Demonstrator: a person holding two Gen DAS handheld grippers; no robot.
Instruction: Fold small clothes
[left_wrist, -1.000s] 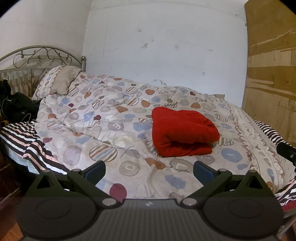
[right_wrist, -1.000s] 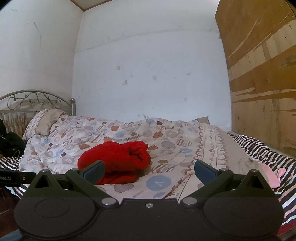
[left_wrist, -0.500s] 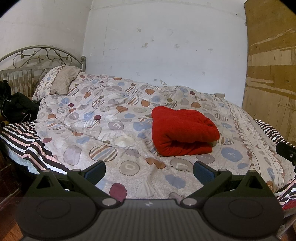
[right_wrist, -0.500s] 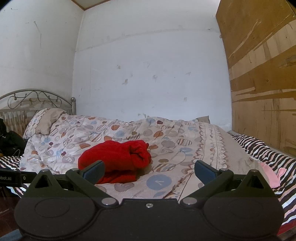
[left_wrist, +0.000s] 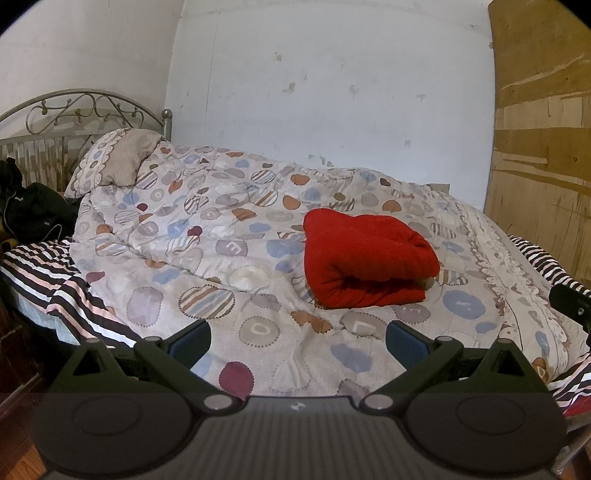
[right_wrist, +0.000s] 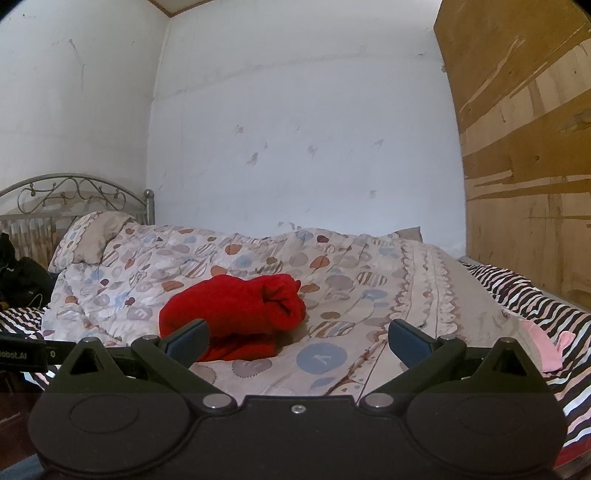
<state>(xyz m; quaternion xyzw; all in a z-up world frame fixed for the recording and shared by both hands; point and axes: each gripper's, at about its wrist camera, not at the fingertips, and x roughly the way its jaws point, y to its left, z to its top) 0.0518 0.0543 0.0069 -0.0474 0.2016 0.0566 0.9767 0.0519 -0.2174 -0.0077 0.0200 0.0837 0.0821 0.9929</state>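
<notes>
A red garment (left_wrist: 365, 258) lies folded in a thick bundle on the patterned quilt (left_wrist: 207, 258), right of the bed's middle. It also shows in the right wrist view (right_wrist: 236, 314), ahead and to the left. My left gripper (left_wrist: 297, 343) is open and empty, held back from the bundle near the bed's near edge. My right gripper (right_wrist: 297, 341) is open and empty, also short of the bundle, with its left finger (right_wrist: 188, 339) in front of the red cloth.
A pillow (left_wrist: 118, 162) and metal headboard (left_wrist: 74, 110) stand at the left. Dark clothes (left_wrist: 33, 210) lie beside the pillow. A striped sheet (right_wrist: 535, 295) edges the bed. A pink cloth (right_wrist: 546, 347) lies at the right. A wooden panel (right_wrist: 524, 147) stands at the right.
</notes>
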